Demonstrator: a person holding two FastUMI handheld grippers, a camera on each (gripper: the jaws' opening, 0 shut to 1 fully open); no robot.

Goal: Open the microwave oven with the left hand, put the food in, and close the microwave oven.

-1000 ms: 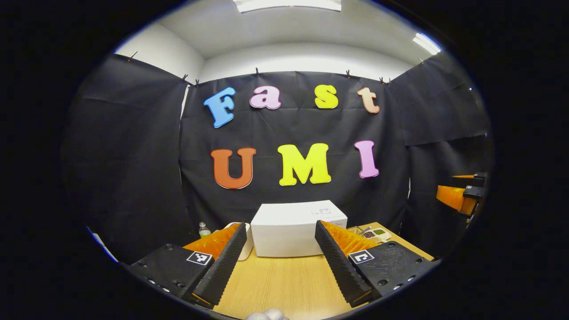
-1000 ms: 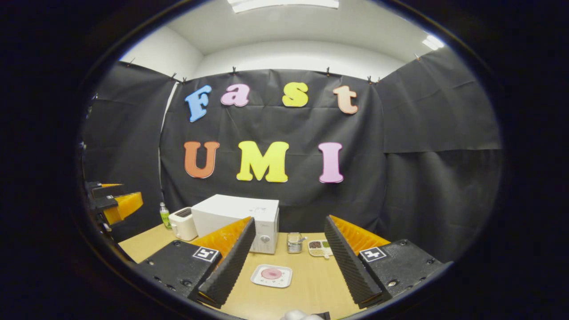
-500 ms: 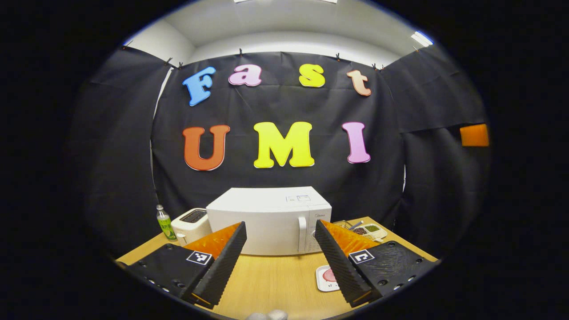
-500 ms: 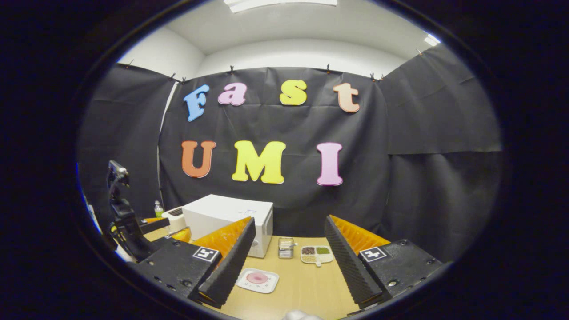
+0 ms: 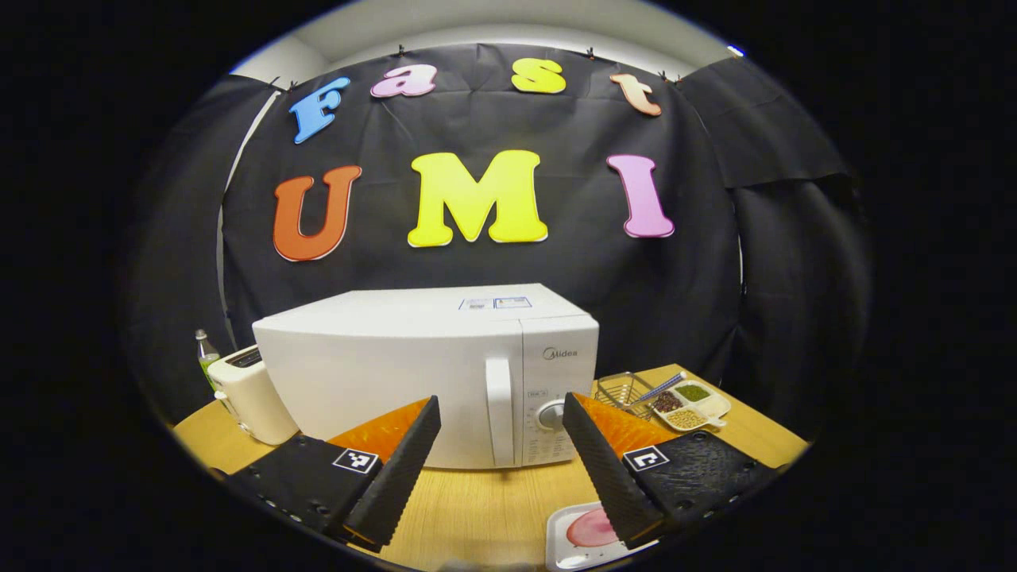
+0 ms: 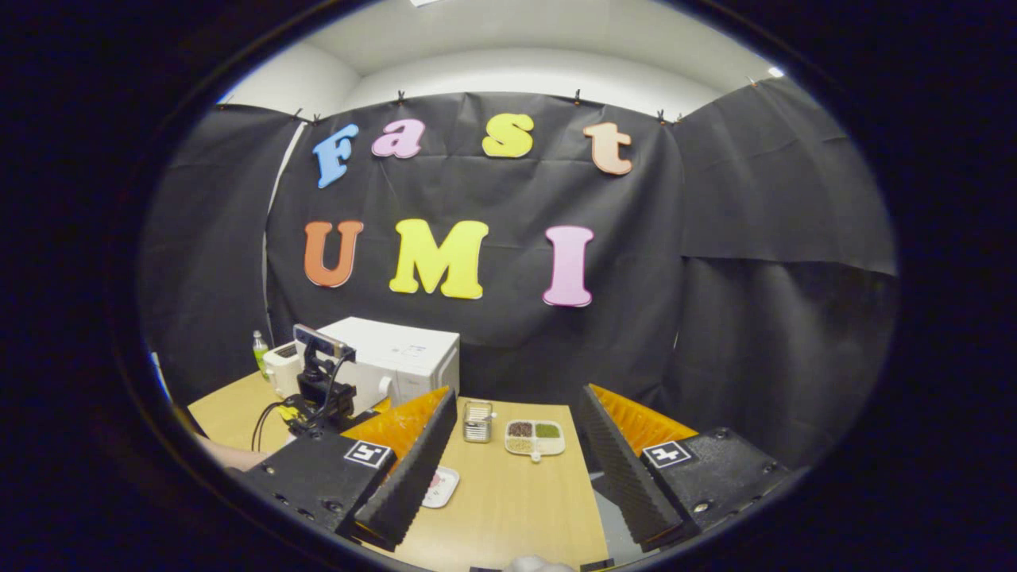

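The white microwave [image 5: 381,373] stands shut on the wooden table [image 5: 477,508], its upright door handle [image 5: 499,409] beside a round knob [image 5: 550,415]. My left gripper [image 5: 500,407] is open, a short way in front of the door and lined up with the handle, touching nothing. A white plate with pink food [image 5: 584,531] lies just under its right finger. In the right gripper view the microwave [image 6: 405,353] is at the left, with the left gripper [image 6: 318,393] before it. My right gripper [image 6: 516,397] hangs open and empty over the table, the plate [image 6: 441,486] by its left finger.
A white toaster [image 5: 246,393] and a green bottle [image 5: 205,349] stand left of the microwave. A wire basket [image 5: 624,389] and a sectioned dish of grains [image 5: 687,401] sit to its right. Black cloth walls close in behind. A forearm [image 6: 226,457] shows at the table's left edge.
My left gripper has moved forward and lower toward the microwave, which now looms large with its handle between the fingers. The right gripper drifted slightly; both stayed open.
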